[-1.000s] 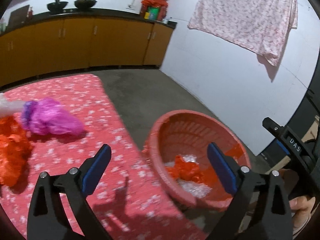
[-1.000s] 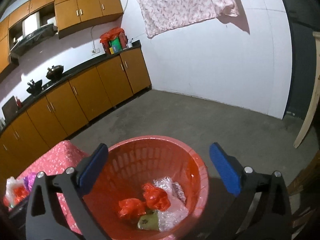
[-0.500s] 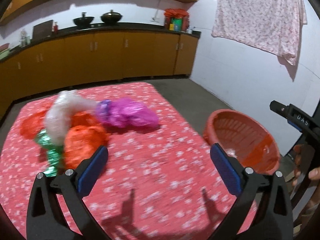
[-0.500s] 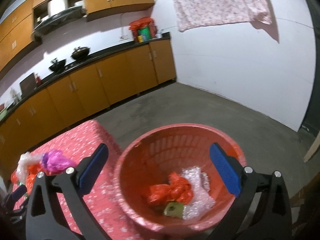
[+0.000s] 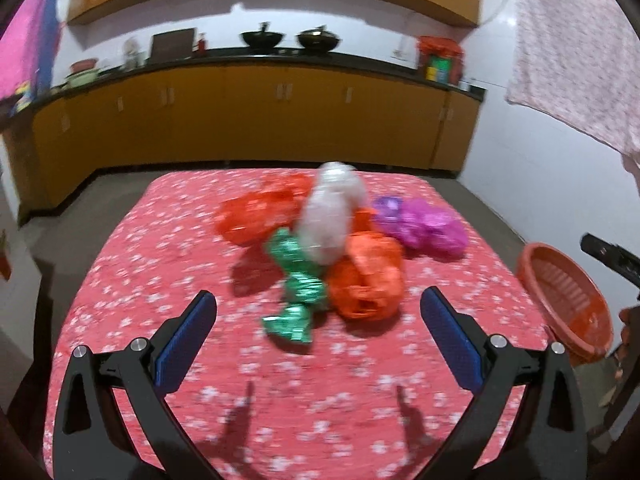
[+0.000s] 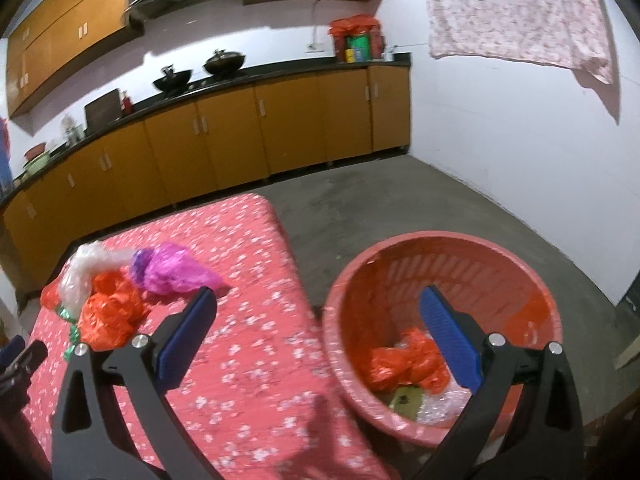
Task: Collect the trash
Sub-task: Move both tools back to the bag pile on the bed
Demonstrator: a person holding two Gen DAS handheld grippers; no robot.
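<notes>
A heap of trash lies on the red flowered table (image 5: 160,280): an orange bag (image 5: 366,280), a green foil wrapper (image 5: 298,280), a white plastic wad (image 5: 330,216), a second orange bag (image 5: 256,212) and a purple bag (image 5: 424,226). My left gripper (image 5: 318,316) hovers open just in front of the green wrapper and orange bag, empty. My right gripper (image 6: 316,312) is open and empty between the table's right edge and the red basket (image 6: 400,256). The basket holds an orange bag (image 6: 404,364) and clear plastic (image 6: 444,404). The purple bag (image 6: 172,268) and orange bag (image 6: 108,316) show at the right wrist view's left.
The basket (image 5: 560,292) sits beyond the table's right edge, over the grey floor (image 6: 400,200). Brown cabinets (image 5: 256,116) with pots on the counter line the far wall. A flowered cloth (image 6: 516,12) hangs on the white wall. The other gripper's tip (image 5: 608,256) pokes in at the right.
The left gripper has swung left from the basket to face the trash heap on the table. The right gripper has turned left too, bringing the table into its view. Both stay open.
</notes>
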